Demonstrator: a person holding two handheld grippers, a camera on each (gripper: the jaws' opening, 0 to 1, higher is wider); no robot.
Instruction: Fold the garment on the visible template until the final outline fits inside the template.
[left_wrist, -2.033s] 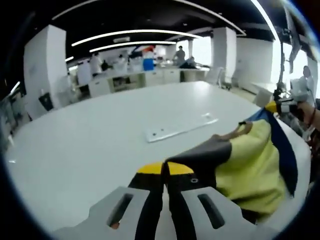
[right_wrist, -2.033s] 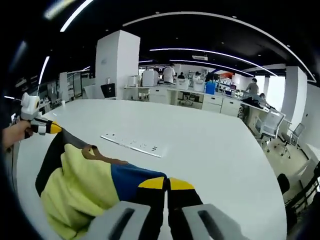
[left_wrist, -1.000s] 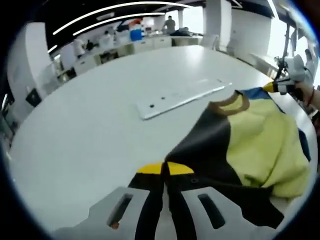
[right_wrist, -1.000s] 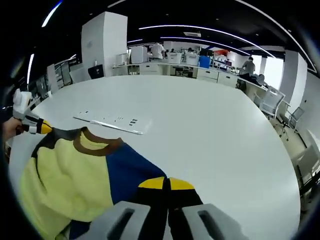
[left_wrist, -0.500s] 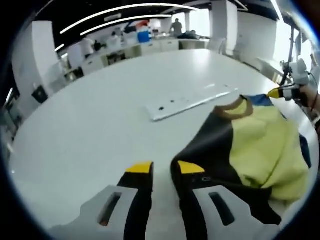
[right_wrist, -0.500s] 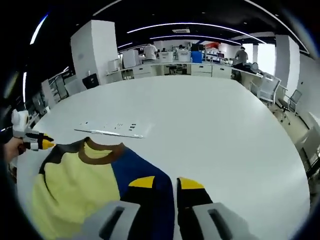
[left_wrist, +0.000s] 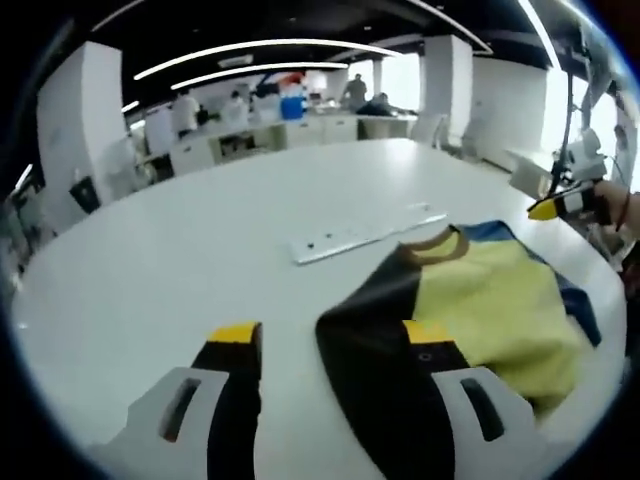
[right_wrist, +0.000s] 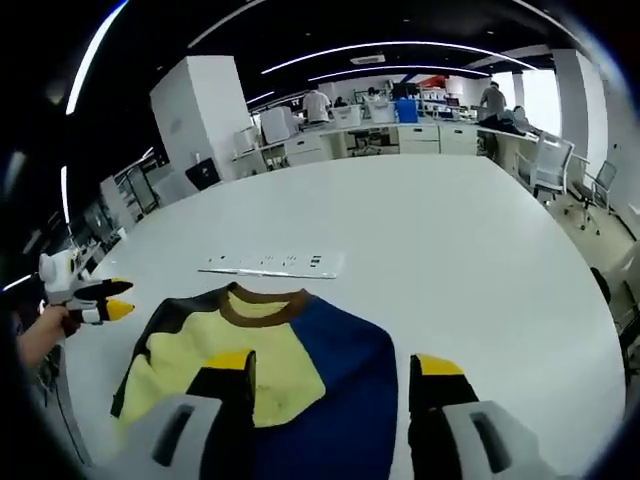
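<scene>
The garment (right_wrist: 270, 370), a shirt with yellow front, brown collar, one black and one navy sleeve, lies spread on the white table (right_wrist: 450, 260), its navy side between the right gripper (right_wrist: 330, 375) jaws, which stand wide apart, holding nothing. The left gripper (left_wrist: 330, 340) is likewise released, the black sleeve just beside its right jaw, perhaps touching. Beyond the collar lies a white strip (left_wrist: 365, 232), possibly the template.
</scene>
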